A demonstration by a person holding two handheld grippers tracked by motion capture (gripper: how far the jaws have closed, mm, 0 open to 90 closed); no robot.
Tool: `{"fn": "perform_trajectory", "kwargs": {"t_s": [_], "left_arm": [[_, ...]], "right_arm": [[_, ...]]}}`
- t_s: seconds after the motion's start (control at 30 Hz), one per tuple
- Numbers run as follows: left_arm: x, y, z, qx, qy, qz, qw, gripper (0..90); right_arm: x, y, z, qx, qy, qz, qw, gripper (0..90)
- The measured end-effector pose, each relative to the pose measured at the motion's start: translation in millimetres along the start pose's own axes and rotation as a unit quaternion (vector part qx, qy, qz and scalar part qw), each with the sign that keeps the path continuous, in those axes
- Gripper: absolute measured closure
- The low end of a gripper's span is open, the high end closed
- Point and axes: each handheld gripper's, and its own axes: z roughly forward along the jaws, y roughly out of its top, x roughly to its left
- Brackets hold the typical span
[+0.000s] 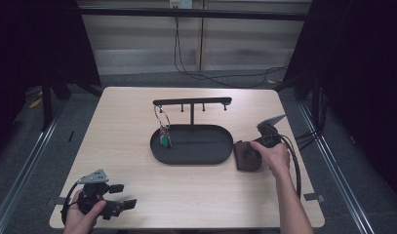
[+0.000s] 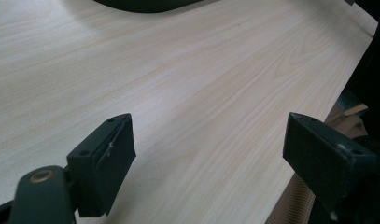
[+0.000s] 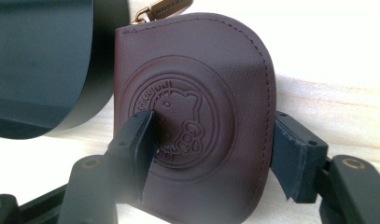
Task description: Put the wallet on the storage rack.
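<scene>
Two tools are held over the pale wood-grain worktop (image 1: 137, 146), and the work in hand is the grasp of the dark brown stitched leather coin pouch (image 3: 197, 116) with its embossed round emblem. The pouch lies flat on the worktop, just beside the right end of the black oval metal tray (image 1: 159, 151), apart from the key ring with a green tag (image 1: 164, 131) hung on the tray's T-shaped rack. The right tool (image 3: 211, 158) is seen with its jaws apart: one pad lies over the emblem, the other stands at the pouch's stitched edge, and no clamping is shown yet. For a good grasp, the lower jaw is best slid fully under the leather before closing, so that the soft pouch is pinched through its body and not only at the rim; a slow close would keep it from skidding toward the tray. The right hand (image 1: 274, 156) is stretched forward, the tool aimed leftward and low. The left tool (image 1: 115, 197) is rested near the worktop's near-left corner, jaws wide apart, holding nothing
</scene>
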Motion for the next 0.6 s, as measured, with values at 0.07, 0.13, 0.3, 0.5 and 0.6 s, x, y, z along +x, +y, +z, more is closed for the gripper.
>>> {"fn": "perform_trajectory", "kwargs": {"t_s": [0.07, 0.13, 0.3, 0.5, 0.6], "left_arm": [[-0.6, 0.1, 0.2, -0.001, 0.0, 0.0, 1.0, 16.8], [-0.9, 0.1, -0.5, -0.004, 0.0, -0.002, 1.0, 16.8], [-0.8, 0.3, 0.3, -0.002, 0.003, 0.002, 1.0, 16.8], [-0.5, 0.6, -0.1, -0.002, -0.001, 0.004, 1.0, 16.8], [1.1, 0.2, -1.9, -0.006, 0.0, -0.001, 1.0, 16.8]], "right_arm": [[-0.8, 0.5, 0.0, -0.001, 0.002, 0.0, 1.0, 37.7], [-2.6, 0.9, -3.2, -0.009, 0.001, 0.006, 0.9999, 47.2], [-10.1, -3.4, -7.7, -0.028, 0.01, 0.021, 0.9993, 57.6], [-8.7, -3.7, -14.6, -0.035, 0.004, 0.02, 0.9992, 68.0], [-8.2, -3.6, -15.3, -0.035, 0.004, 0.022, 0.9991, 69.7]]}}
